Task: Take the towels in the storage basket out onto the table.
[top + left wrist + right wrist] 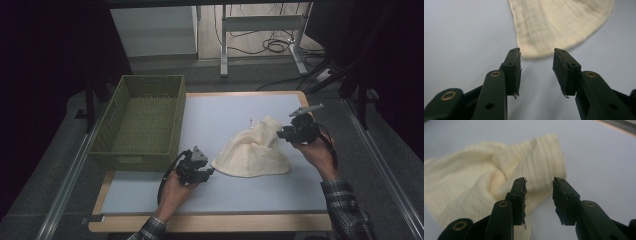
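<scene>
High view, left to right: the woven basket sits at the table's left edge, then the left gripper, jaws parted and empty, just short of the cream cloth's near-left corner. That cloth lies crumpled mid-table (long axis probably near-left to far-right). The right gripper, also parted, hovers at its far-right end, seemingly gripping nothing; each of the 2 has its own corner nearest.

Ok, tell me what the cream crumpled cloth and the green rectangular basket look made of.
Cream crumpled cloth: soft woven fabric, probably cotton gauze, matte; fine ribbed lines and limp folds show. Green rectangular basket: woven wicker or plastic strand, matte; its walls show a regular weave.
</scene>
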`<act>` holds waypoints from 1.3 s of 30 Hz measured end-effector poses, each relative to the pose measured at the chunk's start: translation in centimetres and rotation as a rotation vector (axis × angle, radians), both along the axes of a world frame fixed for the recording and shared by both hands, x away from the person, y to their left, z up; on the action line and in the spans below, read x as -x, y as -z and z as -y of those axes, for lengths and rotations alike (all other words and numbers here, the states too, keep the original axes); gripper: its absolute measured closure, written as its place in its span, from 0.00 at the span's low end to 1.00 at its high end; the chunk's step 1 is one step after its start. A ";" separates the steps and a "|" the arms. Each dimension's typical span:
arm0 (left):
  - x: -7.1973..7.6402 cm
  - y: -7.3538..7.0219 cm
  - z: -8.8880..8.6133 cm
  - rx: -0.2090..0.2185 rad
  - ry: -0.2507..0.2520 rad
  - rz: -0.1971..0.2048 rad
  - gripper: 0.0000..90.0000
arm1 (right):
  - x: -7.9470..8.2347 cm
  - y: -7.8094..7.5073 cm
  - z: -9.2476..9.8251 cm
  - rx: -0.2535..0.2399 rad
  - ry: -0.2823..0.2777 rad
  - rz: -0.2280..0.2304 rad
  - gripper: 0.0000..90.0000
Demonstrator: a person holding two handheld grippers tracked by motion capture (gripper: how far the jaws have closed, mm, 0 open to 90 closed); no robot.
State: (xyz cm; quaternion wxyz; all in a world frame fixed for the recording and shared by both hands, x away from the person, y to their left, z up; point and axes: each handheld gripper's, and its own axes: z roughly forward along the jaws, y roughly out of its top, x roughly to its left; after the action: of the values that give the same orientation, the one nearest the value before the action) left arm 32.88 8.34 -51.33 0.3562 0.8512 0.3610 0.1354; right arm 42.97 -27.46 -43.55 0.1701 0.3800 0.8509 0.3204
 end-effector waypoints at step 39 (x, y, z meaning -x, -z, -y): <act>2.9 -0.1 -1.0 0.051 0.072 -0.002 0.96 | 16.5 6.2 4.6 -0.125 -0.078 -0.038 0.95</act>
State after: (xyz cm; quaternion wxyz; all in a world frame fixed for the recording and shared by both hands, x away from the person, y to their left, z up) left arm 29.95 9.36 -51.27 0.3823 0.8544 0.3335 0.1125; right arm 26.45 -32.04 -49.71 0.1172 0.3624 0.8465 0.3720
